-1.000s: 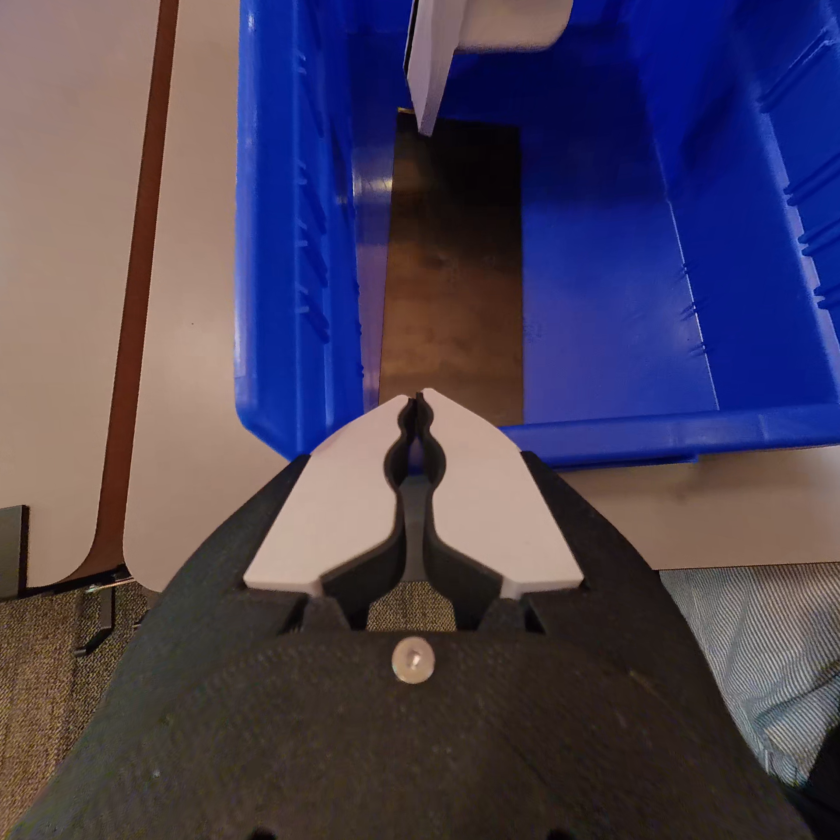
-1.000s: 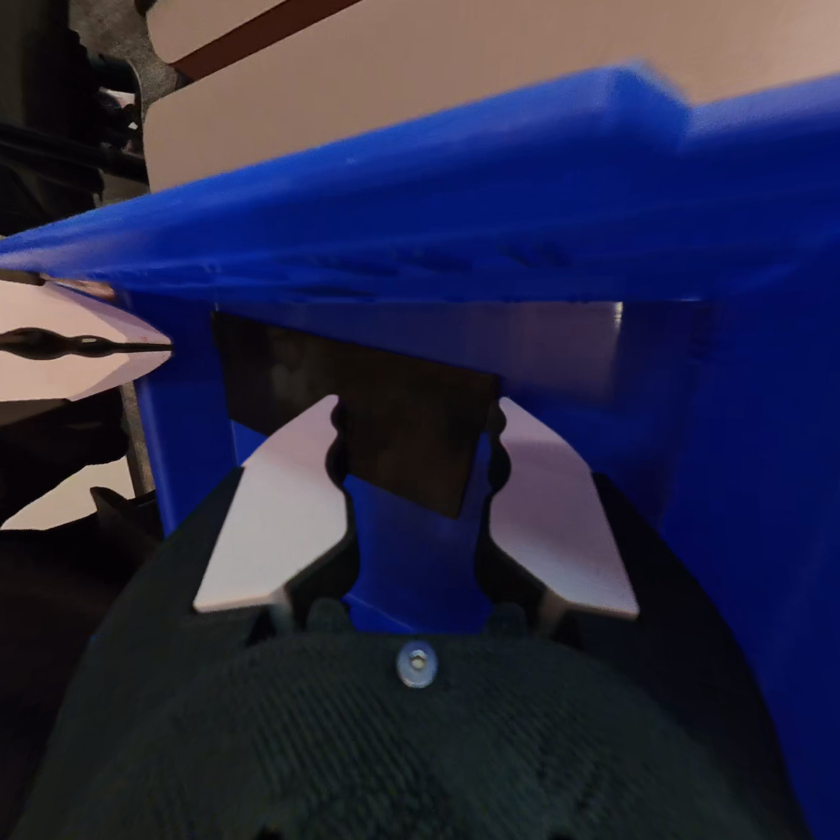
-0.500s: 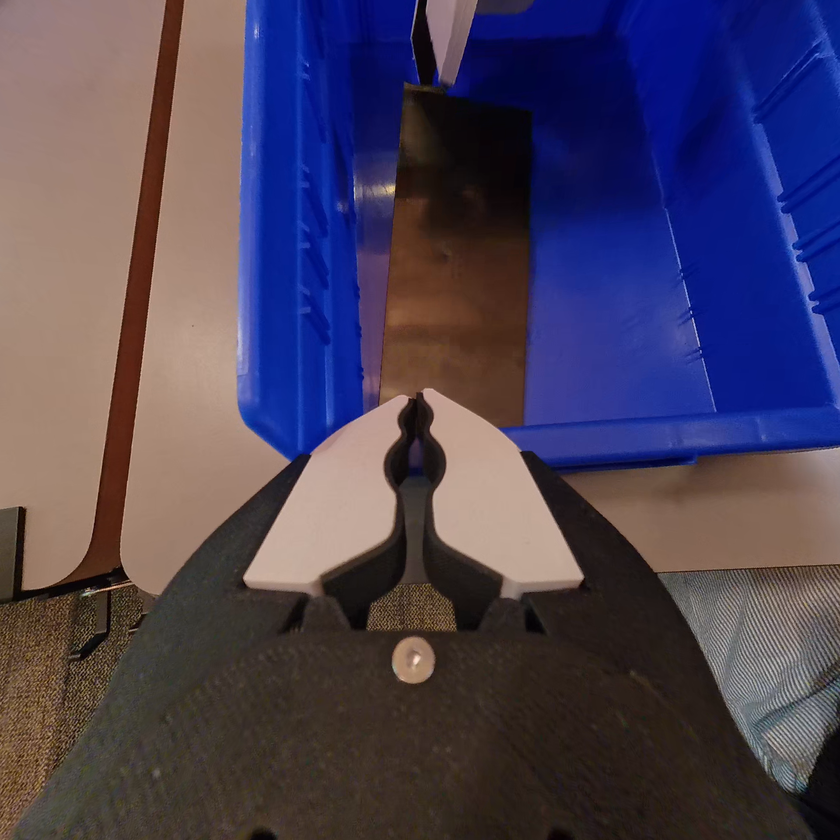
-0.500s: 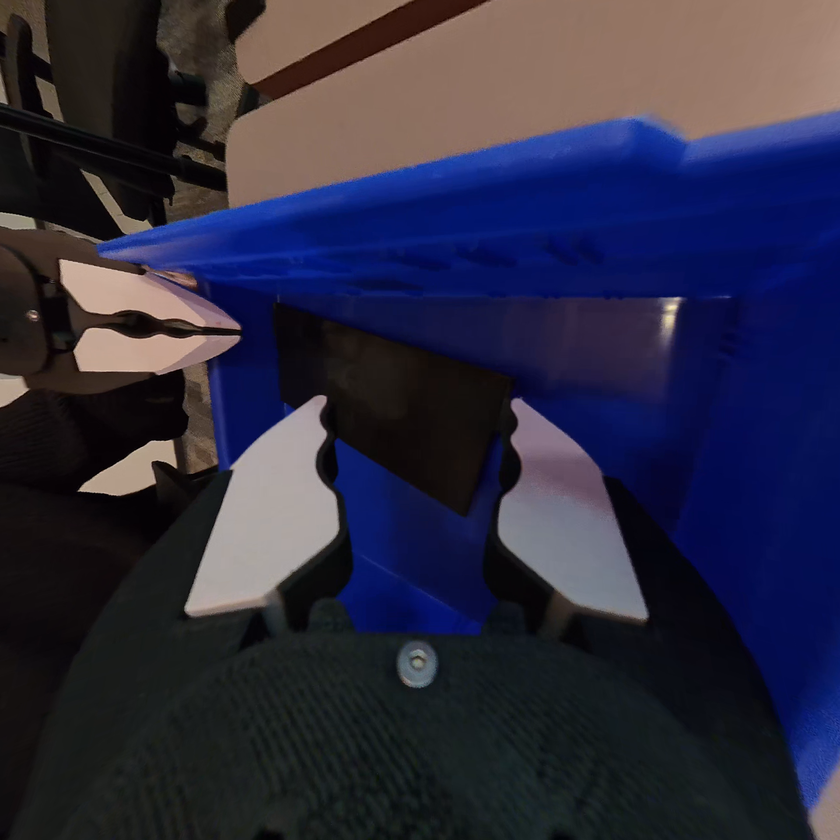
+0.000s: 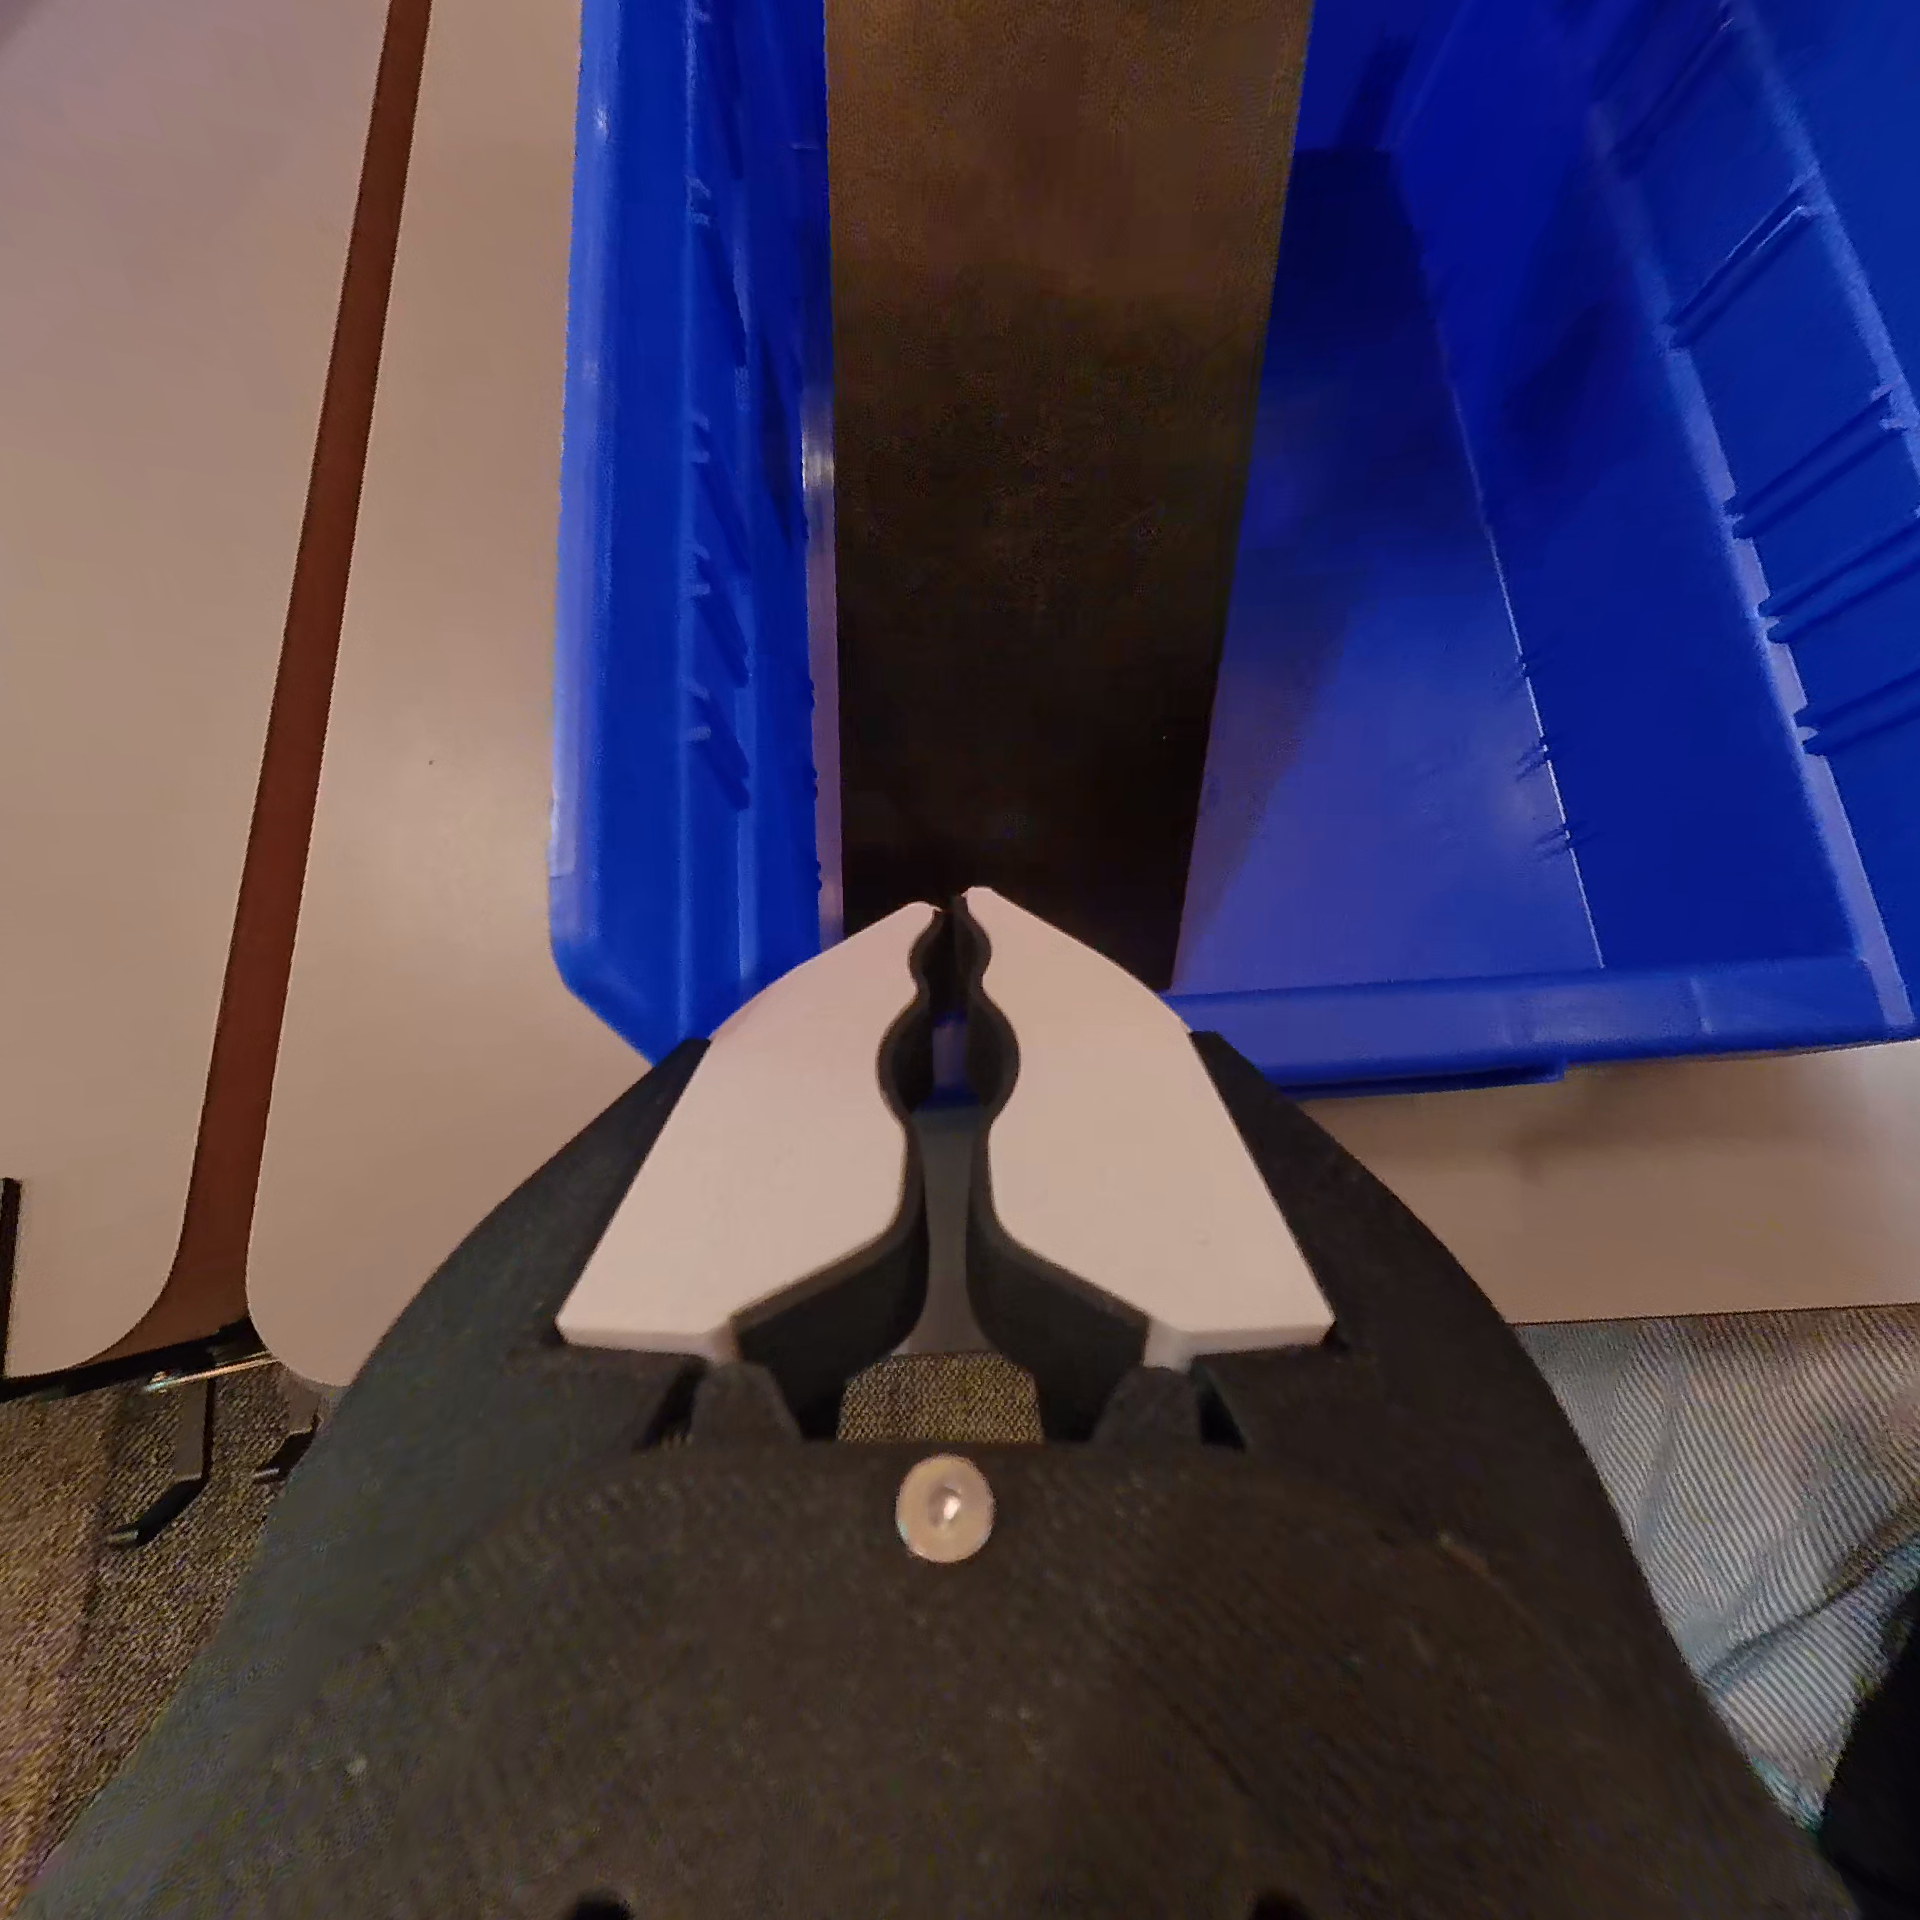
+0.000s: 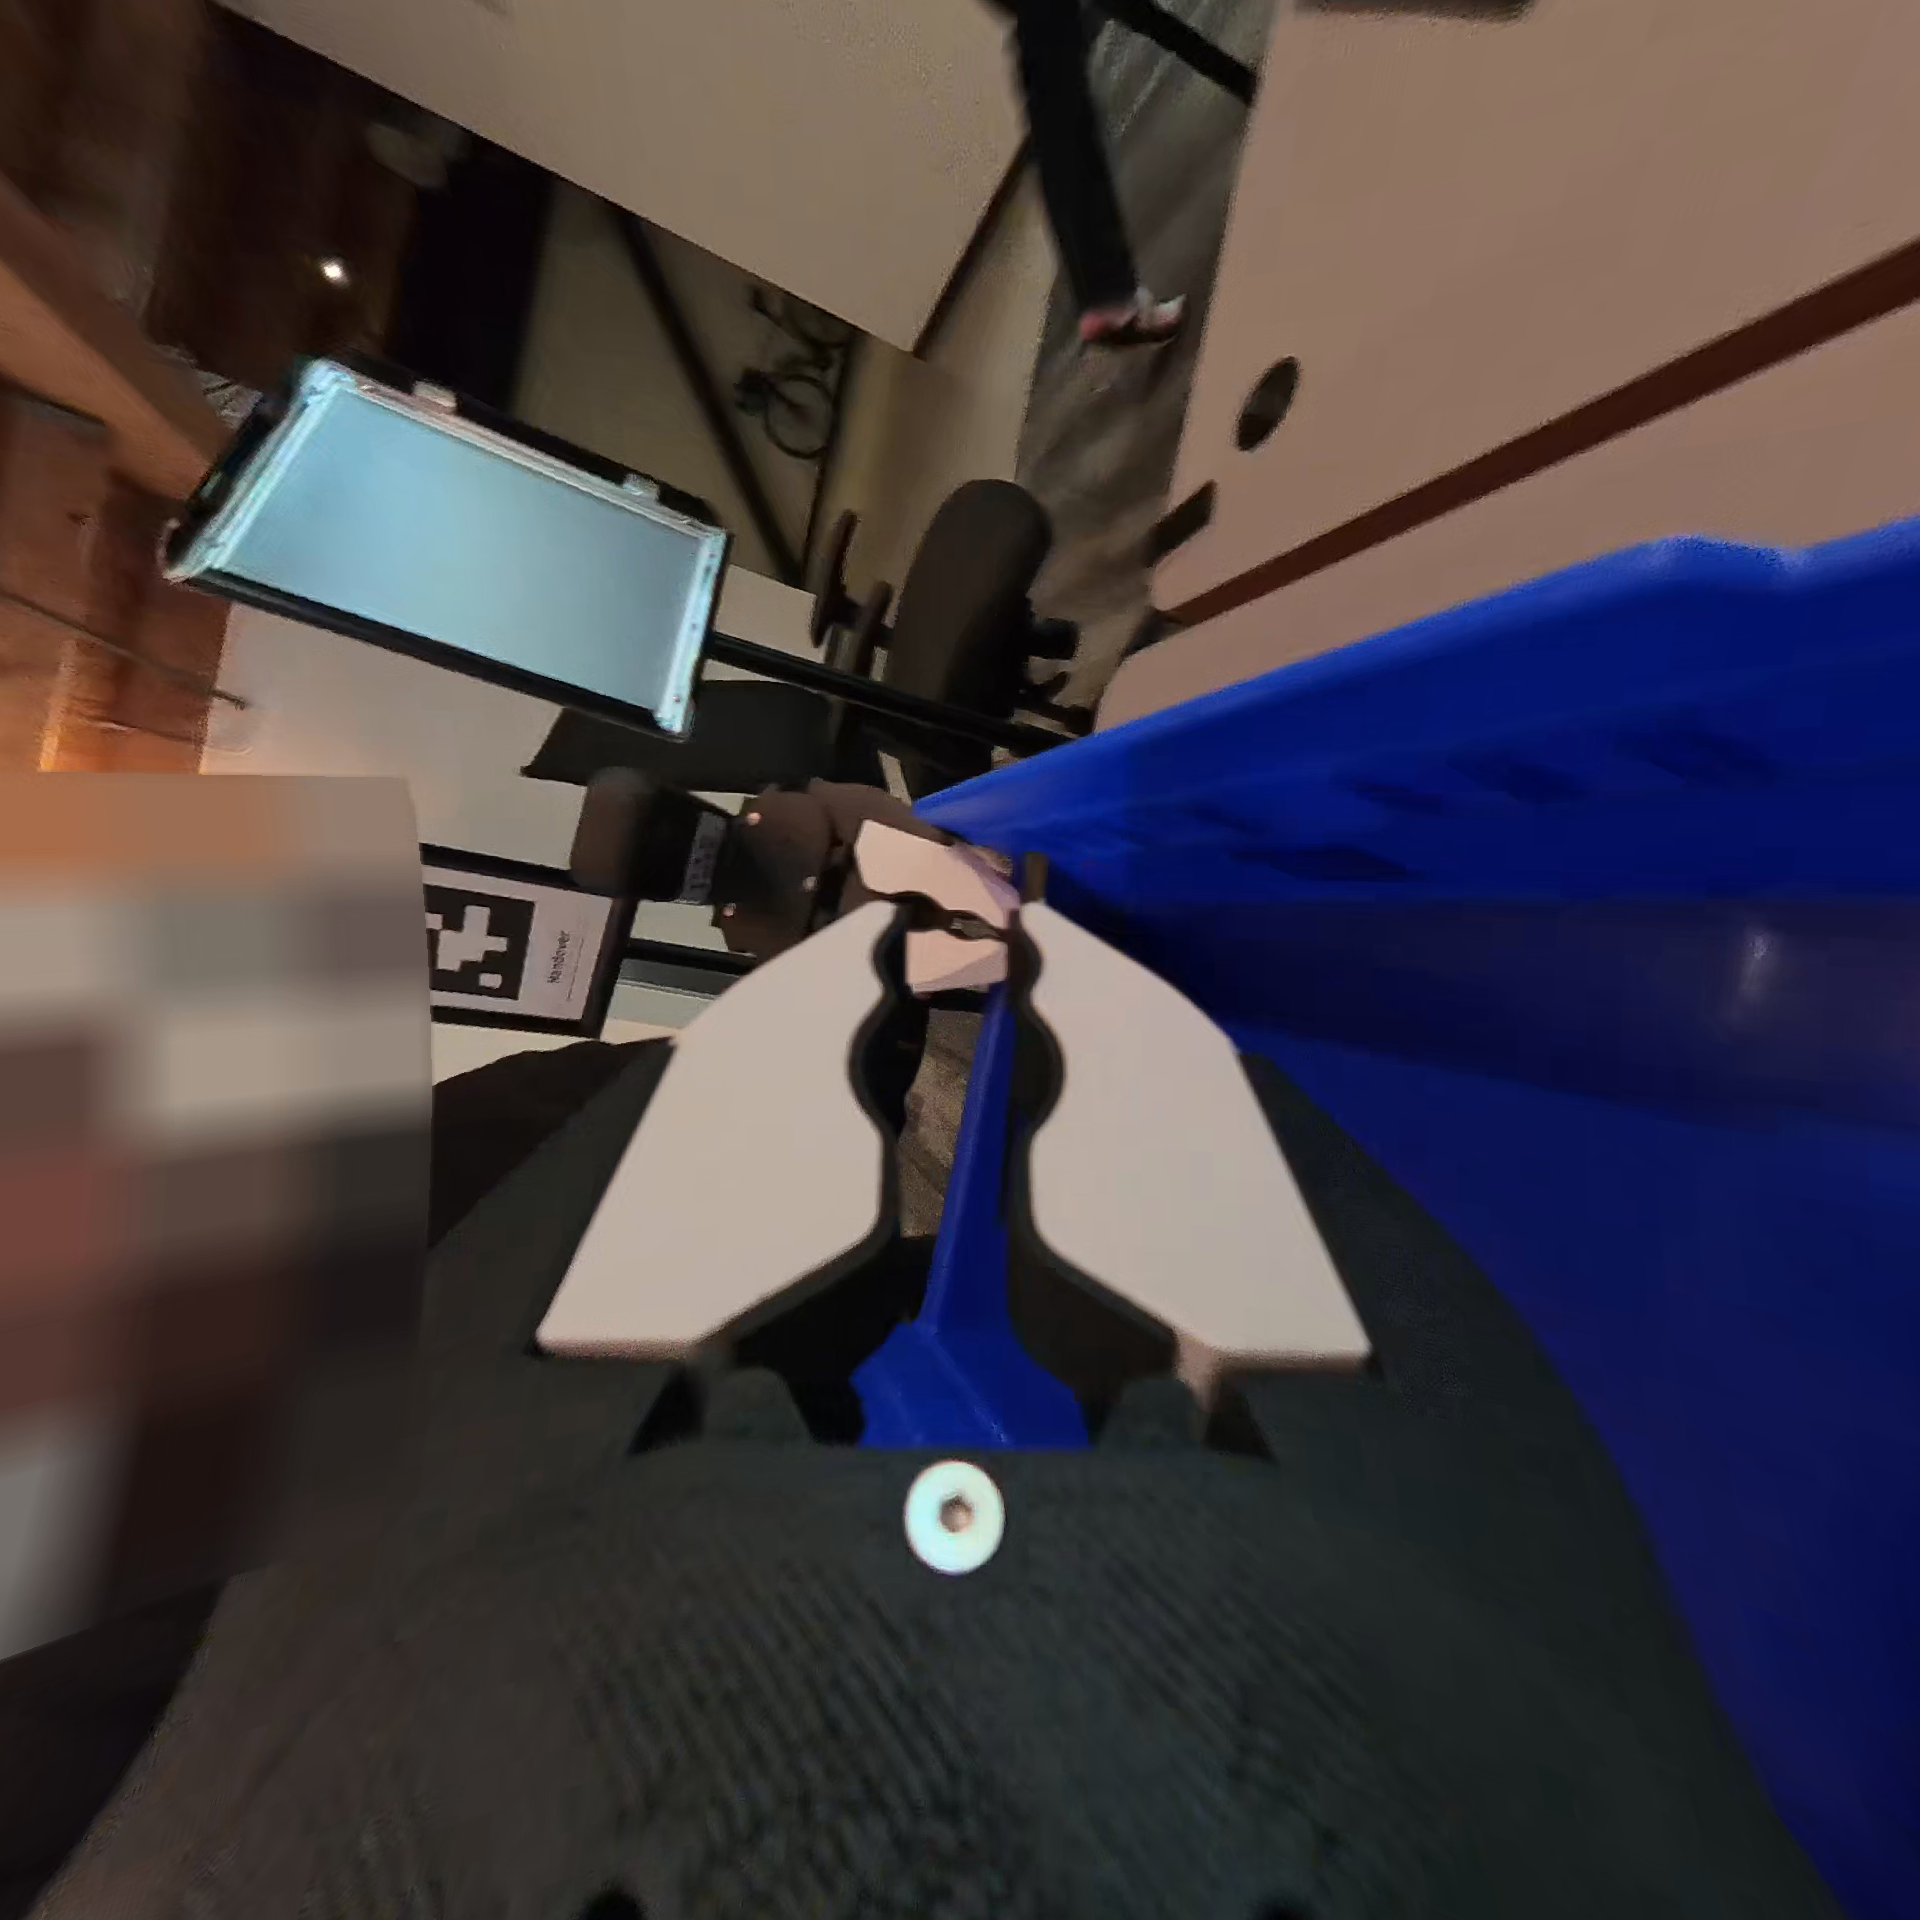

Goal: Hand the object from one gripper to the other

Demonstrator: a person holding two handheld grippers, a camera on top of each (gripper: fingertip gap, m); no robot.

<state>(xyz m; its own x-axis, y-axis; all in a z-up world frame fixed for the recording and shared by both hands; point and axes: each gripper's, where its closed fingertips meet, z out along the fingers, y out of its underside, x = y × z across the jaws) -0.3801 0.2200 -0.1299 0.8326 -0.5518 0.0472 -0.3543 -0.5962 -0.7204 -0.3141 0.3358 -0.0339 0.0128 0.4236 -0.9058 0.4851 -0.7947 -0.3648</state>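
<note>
1. Dark flat plate [image 5: 1039, 468] sits inside the blue bin [image 5: 686, 520] along its left wall. Its near end is down by the near wall and its far end runs out of the top of the left wrist view. The bin is on the bench [image 5: 156, 520].
2. My left hand-held gripper [image 5: 957, 906] is pressed together, tips over the bin's near rim right at the plate's near end. I don't see it pinching anything.
3. My right hand-held gripper [image 6: 956, 914] is narrowed, with a small gap between the tips. The view is blurred and a blue bin edge shows in the gap, so I can't tell if it grips the plate.
4. Step, my guess: bringing the plate across for the handover, transfer not yet done.
5. Next: spread the left, line its gap up with the plate's thin edge, and clamp it before the right lets go.
</note>
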